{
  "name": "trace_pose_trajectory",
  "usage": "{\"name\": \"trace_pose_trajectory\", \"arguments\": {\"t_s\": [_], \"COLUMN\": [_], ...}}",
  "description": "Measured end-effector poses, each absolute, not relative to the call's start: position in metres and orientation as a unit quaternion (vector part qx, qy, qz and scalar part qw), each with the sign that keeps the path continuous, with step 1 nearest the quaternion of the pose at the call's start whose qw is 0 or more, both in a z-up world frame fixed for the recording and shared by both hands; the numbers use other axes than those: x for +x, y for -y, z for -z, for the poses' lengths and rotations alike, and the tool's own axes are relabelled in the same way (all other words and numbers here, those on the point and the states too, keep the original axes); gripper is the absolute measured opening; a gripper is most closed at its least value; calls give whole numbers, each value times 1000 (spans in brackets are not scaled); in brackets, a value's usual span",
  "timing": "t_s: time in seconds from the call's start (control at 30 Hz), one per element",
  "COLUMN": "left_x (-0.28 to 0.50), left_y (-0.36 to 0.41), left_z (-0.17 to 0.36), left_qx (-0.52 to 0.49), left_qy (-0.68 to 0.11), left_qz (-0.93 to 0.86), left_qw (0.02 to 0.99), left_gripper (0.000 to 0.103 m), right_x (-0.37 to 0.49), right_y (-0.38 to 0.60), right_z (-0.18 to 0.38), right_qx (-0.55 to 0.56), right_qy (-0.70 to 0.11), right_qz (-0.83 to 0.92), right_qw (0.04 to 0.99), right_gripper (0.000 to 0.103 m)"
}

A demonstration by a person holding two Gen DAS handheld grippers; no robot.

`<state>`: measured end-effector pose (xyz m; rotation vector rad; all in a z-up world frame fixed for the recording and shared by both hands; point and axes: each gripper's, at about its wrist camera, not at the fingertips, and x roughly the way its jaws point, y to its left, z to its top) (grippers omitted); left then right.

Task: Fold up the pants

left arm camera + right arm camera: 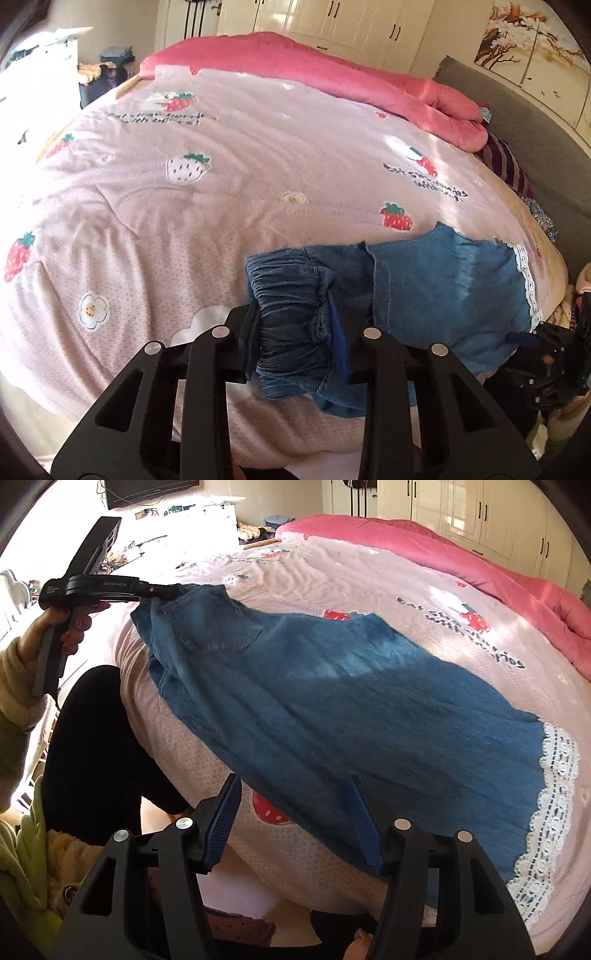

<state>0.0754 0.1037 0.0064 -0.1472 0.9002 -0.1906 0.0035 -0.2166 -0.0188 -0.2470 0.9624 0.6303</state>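
Ahead of me lies a wide bed under a pale pink quilted cover printed with strawberries, a coral-pink duvet bunched along its far edge. Cream panelled wardrobe doors with dark handles line the back wall; a grey upholstered headboard and blossom-painting panels stand right. Bright daylight enters left, beneath a wall-mounted black television.

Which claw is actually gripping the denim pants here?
The left claw: it is clamped on the pants' gathered elastic waistband. The right claw is open at the fabric's near edge.
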Motion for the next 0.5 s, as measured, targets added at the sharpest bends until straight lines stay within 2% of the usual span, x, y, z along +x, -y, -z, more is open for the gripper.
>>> {"name": "trace_pose_trajectory", "arguments": {"t_s": [0.13,0.23,0.3,0.37,0.5], "left_x": [72,59,55,53,42], "left_y": [-105,-109,-113,-117,-124], "left_z": [25,37,36,35,18], "left_qx": [-72,-81,-92,-98,-99], "left_qy": [-477,-480,-476,-476,-457], "left_qz": [97,95,92,79,70], "left_qw": [871,868,870,870,881], "left_gripper": [24,25,29,41,46], "right_x": [10,8,6,5,3], "right_y": [210,208,206,207,219], "right_z": [39,43,46,45,30], "right_qx": [-114,-115,-116,-113,-67], "right_qy": [-490,-495,-496,-497,-495], "right_qz": [-294,-294,-296,-298,-318], "right_qw": [813,809,808,807,806], "right_gripper": [57,59,59,59,58]}}
